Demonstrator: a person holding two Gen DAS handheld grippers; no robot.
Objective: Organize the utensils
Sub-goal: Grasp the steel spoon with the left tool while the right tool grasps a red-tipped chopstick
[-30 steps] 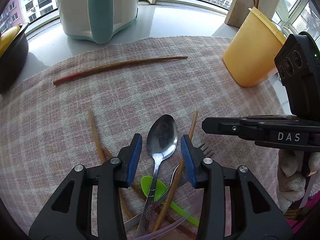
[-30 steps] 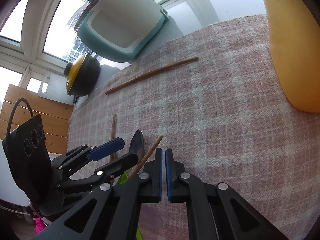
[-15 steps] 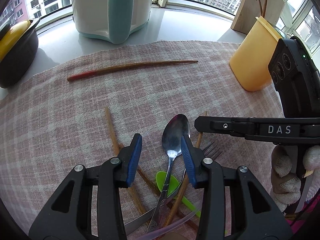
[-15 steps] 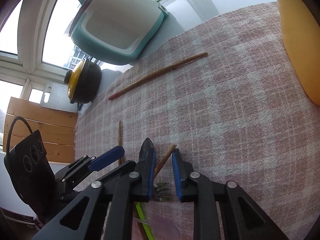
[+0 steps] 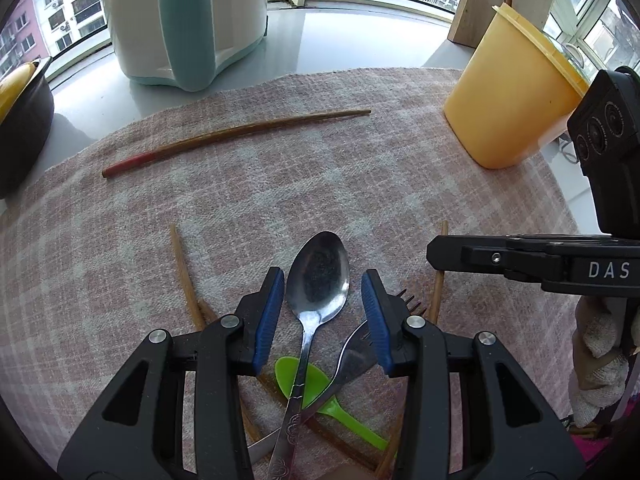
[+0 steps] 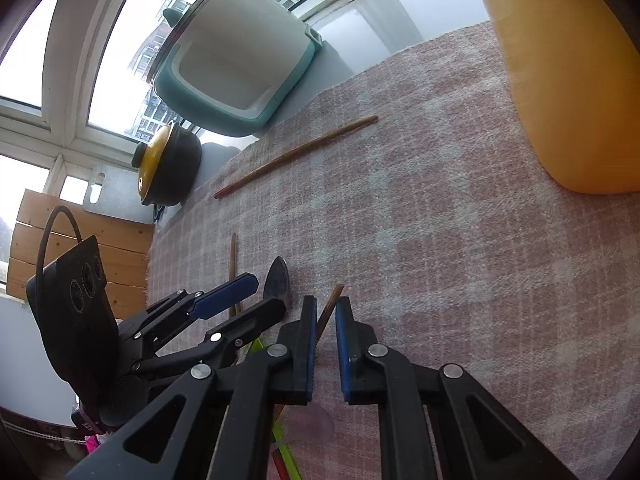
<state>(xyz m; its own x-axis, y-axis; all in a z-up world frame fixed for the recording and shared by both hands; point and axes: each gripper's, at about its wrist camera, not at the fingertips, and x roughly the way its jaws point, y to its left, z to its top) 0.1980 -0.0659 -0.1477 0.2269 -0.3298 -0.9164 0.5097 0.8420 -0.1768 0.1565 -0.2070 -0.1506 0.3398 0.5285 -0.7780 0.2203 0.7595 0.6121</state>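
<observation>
A metal spoon [image 5: 318,276] lies bowl-up on the pink checked cloth [image 5: 280,184], between the jaws of my open left gripper [image 5: 323,300]. Under its handle lie a green plastic spoon [image 5: 304,380], a metal fork [image 5: 400,308] and several brown chopsticks [image 5: 184,272]. One chopstick [image 6: 330,308] lies between the jaws of my right gripper [image 6: 323,322], which is open a little around it. A lone red-tipped chopstick [image 5: 236,134] lies farther back. The yellow holder cup [image 5: 512,92] stands at the right. The left gripper [image 6: 240,292] shows in the right wrist view.
A white and teal appliance [image 5: 188,20] stands behind the cloth on the grey counter. A black pot with a yellow lid [image 6: 168,172] sits at the far left. A wooden board [image 5: 504,0] leans behind the cup.
My right gripper opened from shut and now straddles a chopstick. My left gripper shifted slightly so the spoon sits centred between its jaws.
</observation>
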